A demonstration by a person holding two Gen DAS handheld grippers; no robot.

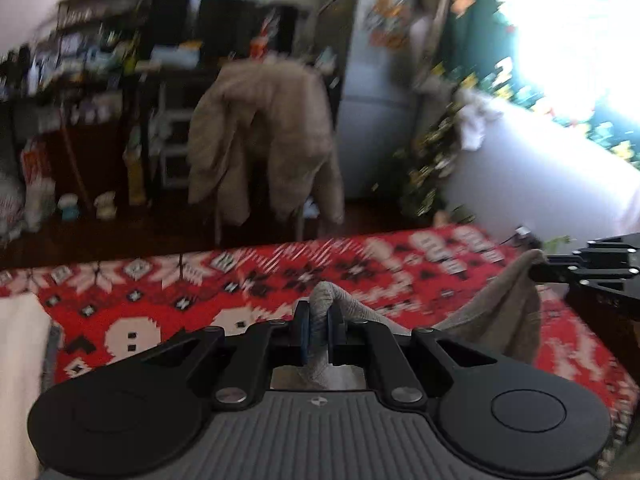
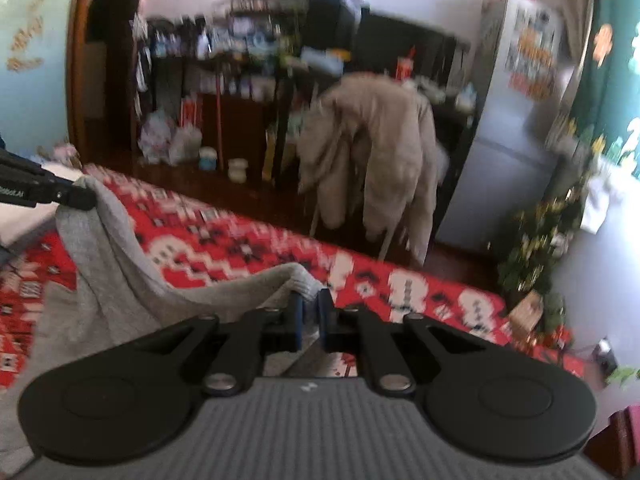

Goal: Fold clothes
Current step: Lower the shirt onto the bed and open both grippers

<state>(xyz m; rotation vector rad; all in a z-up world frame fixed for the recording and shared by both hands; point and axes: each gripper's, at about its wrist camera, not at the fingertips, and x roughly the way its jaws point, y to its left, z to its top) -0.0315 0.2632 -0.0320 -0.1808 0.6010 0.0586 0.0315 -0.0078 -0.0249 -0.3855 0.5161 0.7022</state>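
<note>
The left gripper point(image 1: 319, 330), black with blue pads, has its jaws pinched on a bunched fold of a soft grey knit garment point(image 1: 500, 312), whose fabric rises in a rounded hump between the fingers. The right gripper point(image 2: 311, 322) likewise has its jaws closed on a ribbed edge of the same garment point(image 2: 120, 264), the cloth gathered just at the blue pads. Between the two grips the garment sags in a loose, draped sheet, lifted at both corners with its lower part resting on a bed covered by a red blanket point(image 1: 200, 292) with a white and black geometric woven pattern. Beyond the bed, a beige fleecy coat point(image 2: 372, 148) hangs limp over a chair, beside a pale, smooth-fronted refrigerator point(image 2: 512, 152) and cluttered dark shelves point(image 1: 100, 52), all blurred.
</note>
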